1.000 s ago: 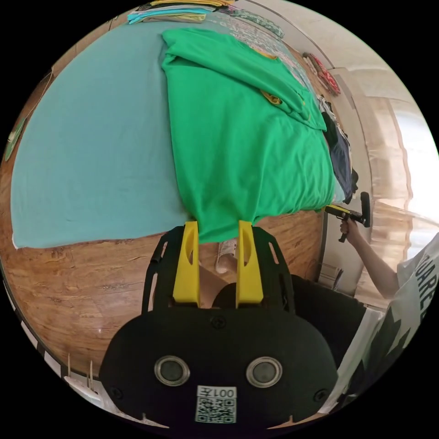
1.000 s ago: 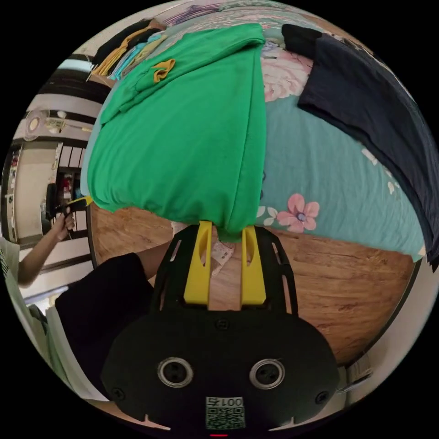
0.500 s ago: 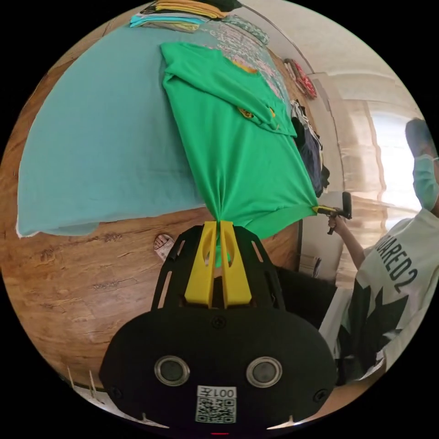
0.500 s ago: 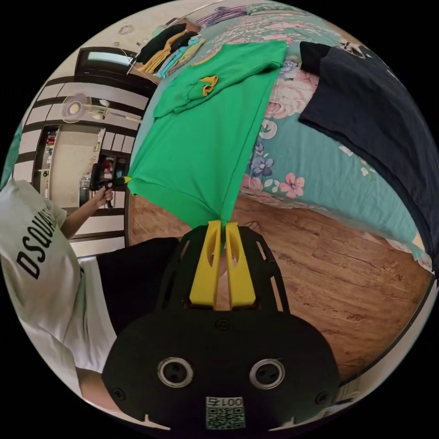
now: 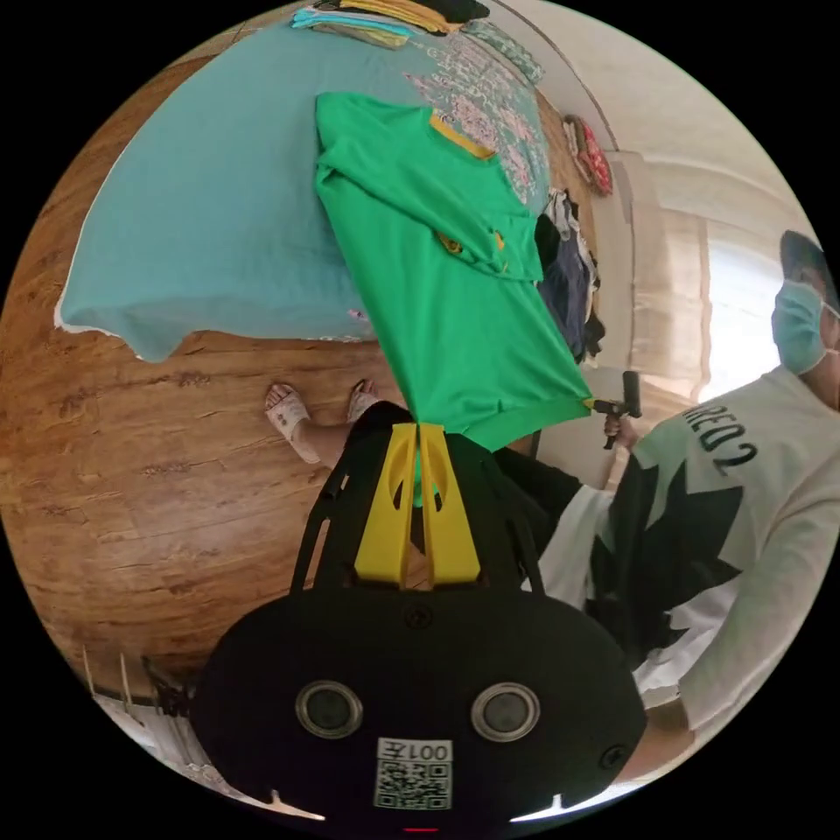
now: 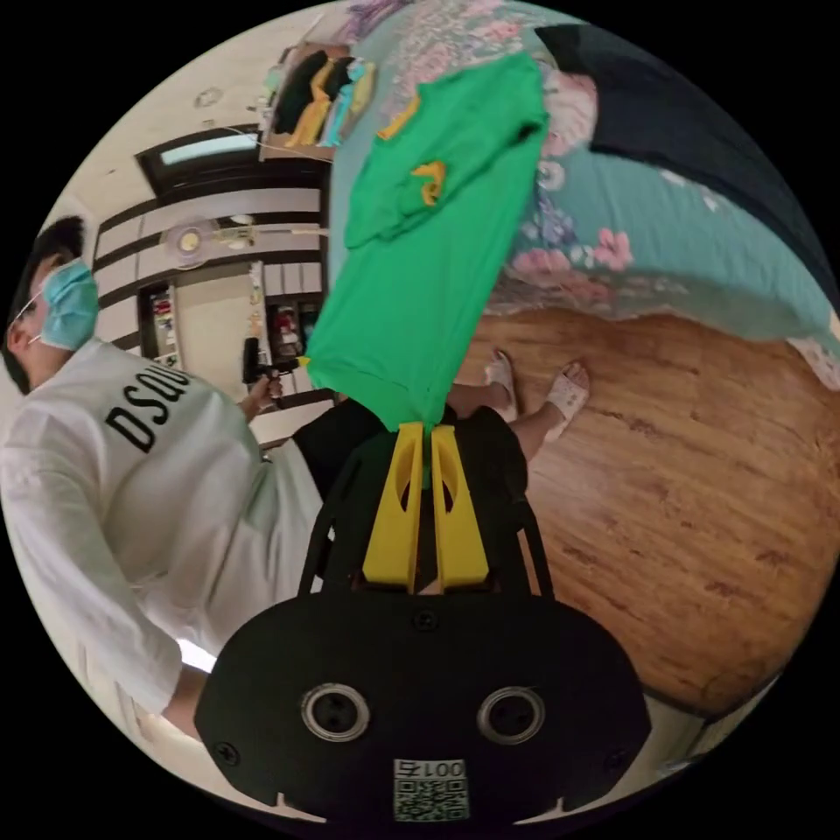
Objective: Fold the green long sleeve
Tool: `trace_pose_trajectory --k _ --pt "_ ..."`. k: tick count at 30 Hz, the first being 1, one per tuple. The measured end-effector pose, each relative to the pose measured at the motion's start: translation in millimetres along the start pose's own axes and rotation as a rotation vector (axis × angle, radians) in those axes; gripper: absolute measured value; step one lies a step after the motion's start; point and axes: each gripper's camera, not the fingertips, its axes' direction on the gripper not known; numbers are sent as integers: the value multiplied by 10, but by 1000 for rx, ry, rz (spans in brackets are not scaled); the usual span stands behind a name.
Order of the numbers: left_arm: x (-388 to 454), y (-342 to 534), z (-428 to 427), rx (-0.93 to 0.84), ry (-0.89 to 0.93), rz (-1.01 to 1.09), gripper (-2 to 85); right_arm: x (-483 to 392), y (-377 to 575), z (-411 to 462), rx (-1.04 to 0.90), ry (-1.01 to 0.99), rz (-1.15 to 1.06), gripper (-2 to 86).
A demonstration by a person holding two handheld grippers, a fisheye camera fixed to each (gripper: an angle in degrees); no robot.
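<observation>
The green long sleeve (image 5: 446,297) is a bright green top with a yellow neckline trim, its sleeves folded in across the chest. Its collar end lies on the bed (image 5: 201,201), while the hem end is lifted off and stretched taut over the wooden floor — one hem corner pinched in each claw. In the right gripper view the green long sleeve (image 6: 420,262) hangs as a smooth, slanting sheet.

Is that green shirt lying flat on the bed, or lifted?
Partly lifted. The green shirt's hem is held up over the floor, one corner pinched in the left gripper, the other in the right gripper, while its collar end rests on the bed.
</observation>
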Motion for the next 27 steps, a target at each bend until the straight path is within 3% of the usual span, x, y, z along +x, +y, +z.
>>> trace_pose_trajectory --k 6,10,14,19,23,27 --pt "-223 -1041 -703 235 235 -6 -9 -375 -1075 -873 285 -140 -245 75" --pt "-647 -2591 -924 305 368 -3 -5 -271 -2581 -1182 436 -81 -265 51" --pt "-909 -3624 -684 231 248 -54 13 81 -3733 -924 380 148 -124 30" --pt "-1024 -3206 -635 312 135 -61 41 -17 -3544 -603 339 357 -53 74" --pt "-900 -2487 -361 186 19 -65 66 38 -3013 -151 173 583 77 123" --pt "-764 -2230 -31 103 -42 -47 79 166 -2818 133 168 453 128 134"
